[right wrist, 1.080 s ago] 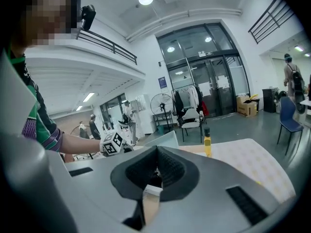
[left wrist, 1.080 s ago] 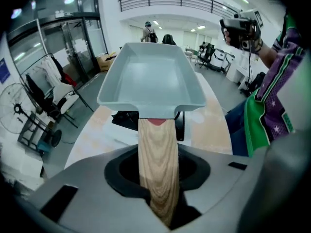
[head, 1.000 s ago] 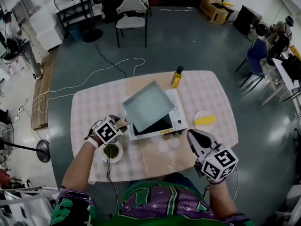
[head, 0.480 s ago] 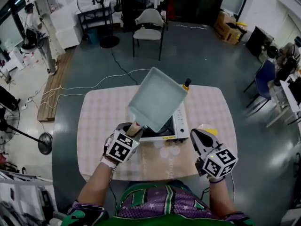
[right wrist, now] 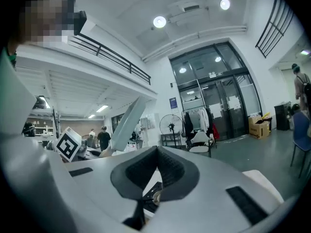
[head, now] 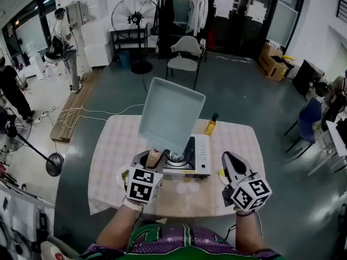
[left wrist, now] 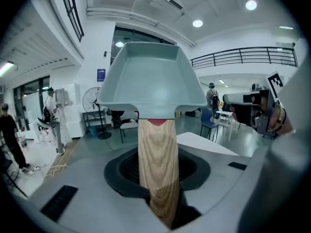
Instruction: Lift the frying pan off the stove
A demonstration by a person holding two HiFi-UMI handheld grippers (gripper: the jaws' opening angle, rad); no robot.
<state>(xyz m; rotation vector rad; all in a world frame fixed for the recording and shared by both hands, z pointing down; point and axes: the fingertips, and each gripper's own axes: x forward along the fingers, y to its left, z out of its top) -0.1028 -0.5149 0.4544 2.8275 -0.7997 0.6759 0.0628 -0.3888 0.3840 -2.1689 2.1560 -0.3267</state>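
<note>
The grey square frying pan [head: 171, 115] hangs high above the portable stove [head: 201, 155], tilted up toward the far side. My left gripper [head: 150, 159] is shut on its wooden handle [head: 154, 156]. In the left gripper view the handle [left wrist: 157, 159] runs from between the jaws of the left gripper [left wrist: 163, 205] up to the pan [left wrist: 153, 76]. My right gripper [head: 231, 159] floats to the right of the stove, shut and holding nothing. In the right gripper view the right gripper [right wrist: 148, 188] points level, with the pan [right wrist: 127, 123] edge-on at its left.
The stove stands mid-table on the checked tablecloth [head: 108, 156]. A yellow bottle [head: 211, 124] stands behind the stove. A chair [head: 184, 63] and a floor fan [head: 133, 16] stand beyond the table. People stand at the far left of the room.
The left gripper has risen with the pan, from just above the stove to well clear of it. The right gripper has also risen a little. The head view has tilted up.
</note>
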